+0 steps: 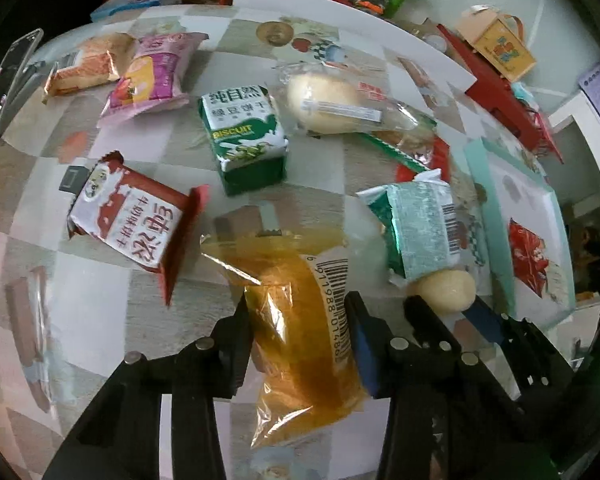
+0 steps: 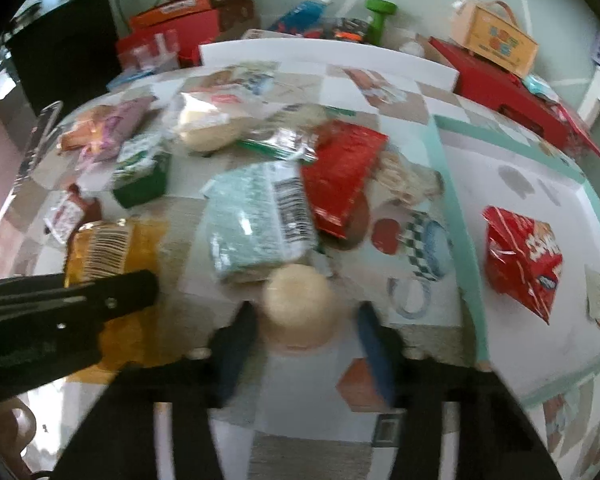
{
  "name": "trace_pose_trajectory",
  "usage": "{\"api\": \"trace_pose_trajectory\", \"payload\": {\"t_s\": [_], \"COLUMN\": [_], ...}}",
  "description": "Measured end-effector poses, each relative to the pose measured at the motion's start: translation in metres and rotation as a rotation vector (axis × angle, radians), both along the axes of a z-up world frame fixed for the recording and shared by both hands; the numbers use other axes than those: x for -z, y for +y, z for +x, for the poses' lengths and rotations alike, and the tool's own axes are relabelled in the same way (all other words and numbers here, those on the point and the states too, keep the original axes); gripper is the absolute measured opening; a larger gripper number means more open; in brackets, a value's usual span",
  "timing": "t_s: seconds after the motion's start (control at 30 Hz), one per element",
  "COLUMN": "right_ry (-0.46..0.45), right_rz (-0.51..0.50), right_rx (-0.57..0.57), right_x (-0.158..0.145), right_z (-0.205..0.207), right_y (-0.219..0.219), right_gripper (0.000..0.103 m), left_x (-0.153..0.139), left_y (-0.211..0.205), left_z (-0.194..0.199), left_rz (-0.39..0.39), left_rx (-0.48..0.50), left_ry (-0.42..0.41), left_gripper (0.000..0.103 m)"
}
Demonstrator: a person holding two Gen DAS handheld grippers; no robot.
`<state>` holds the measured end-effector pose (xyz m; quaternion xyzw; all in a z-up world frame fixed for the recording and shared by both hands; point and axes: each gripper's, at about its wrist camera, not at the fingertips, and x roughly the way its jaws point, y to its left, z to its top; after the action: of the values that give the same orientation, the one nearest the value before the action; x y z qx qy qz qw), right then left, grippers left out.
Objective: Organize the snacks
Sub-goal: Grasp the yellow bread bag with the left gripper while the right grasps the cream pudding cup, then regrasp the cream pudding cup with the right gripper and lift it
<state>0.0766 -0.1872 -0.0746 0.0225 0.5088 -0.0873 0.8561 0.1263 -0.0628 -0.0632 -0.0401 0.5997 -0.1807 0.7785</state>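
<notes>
Pressing both pads on a yellow bun packet, the left gripper grasps it on the table. Just right of that packet, the right gripper straddles a pale round bun; whether it squeezes is unclear. The tray lies farther right.

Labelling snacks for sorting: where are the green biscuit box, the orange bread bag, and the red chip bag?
green biscuit box (image 1: 244, 136), left wrist view, front face
orange bread bag (image 1: 300, 320), left wrist view, middle
red chip bag (image 2: 520, 256), right wrist view, middle
</notes>
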Motion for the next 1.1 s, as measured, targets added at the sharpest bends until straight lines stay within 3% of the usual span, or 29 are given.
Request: {"api": "trace_pose_trajectory", "payload": {"t_s": [0.07,0.13,0.57,0.73,1.1], "right_ry": [-0.004,-0.024,-0.087,-0.029,-0.045], "right_rz": [0.016,0.033,0.051,0.05,0.006], "right_rx": [-0.001,-0.003,-0.015,-0.008,-0.027], "right_x": [-0.001,-0.006,-0.022,-0.009,-0.008], "right_z": [0.0,-0.001,-0.009,-0.005,-0.001], "right_y": [0.0,-0.001,0.001,-0.001,0.004], "right_gripper": [0.048,0.039,0.035,0.035,0.035], "left_x": [-0.001,-0.004,-0.015,-0.013,-0.003], "left_y": [0.0,0.0,0.0,-0.001,-0.004], "left_z": [-0.001,-0.001,-0.003,-0.005,-0.005], "left_rz": [-0.005,-0.018,-0.046,-0.034,-0.012], "left_rx": [0.0,0.004,0.004,0.012,0.024], "left_ry": [-0.004,-0.007,-0.04,-0.029,0.014], "left_gripper": [0.044,0.044,0.044,0.044,0.044]}}
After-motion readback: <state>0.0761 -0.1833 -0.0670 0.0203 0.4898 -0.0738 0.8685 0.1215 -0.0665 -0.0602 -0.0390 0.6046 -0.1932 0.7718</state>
